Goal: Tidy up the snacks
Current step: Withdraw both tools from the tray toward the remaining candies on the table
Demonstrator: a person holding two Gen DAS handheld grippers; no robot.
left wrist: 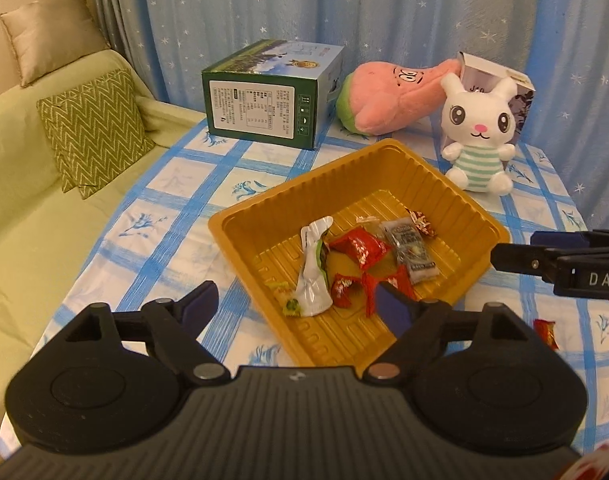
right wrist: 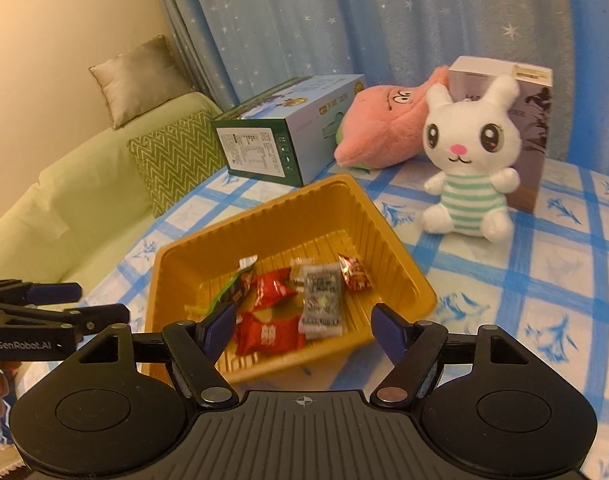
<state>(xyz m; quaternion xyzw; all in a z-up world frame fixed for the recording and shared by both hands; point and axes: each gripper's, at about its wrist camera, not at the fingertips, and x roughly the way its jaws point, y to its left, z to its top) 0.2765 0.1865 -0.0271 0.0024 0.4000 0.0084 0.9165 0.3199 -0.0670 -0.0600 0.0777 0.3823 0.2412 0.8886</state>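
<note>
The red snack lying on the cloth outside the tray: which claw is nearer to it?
Right. The right claw hangs just above the red snack; the left claw is across the tray.

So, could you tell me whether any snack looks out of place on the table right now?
Yes: one red-wrapped snack lies alone on the checked tablecloth, outside the yellow tray that holds the other wrapped snacks. Nothing looks spilled or damaged.
</note>
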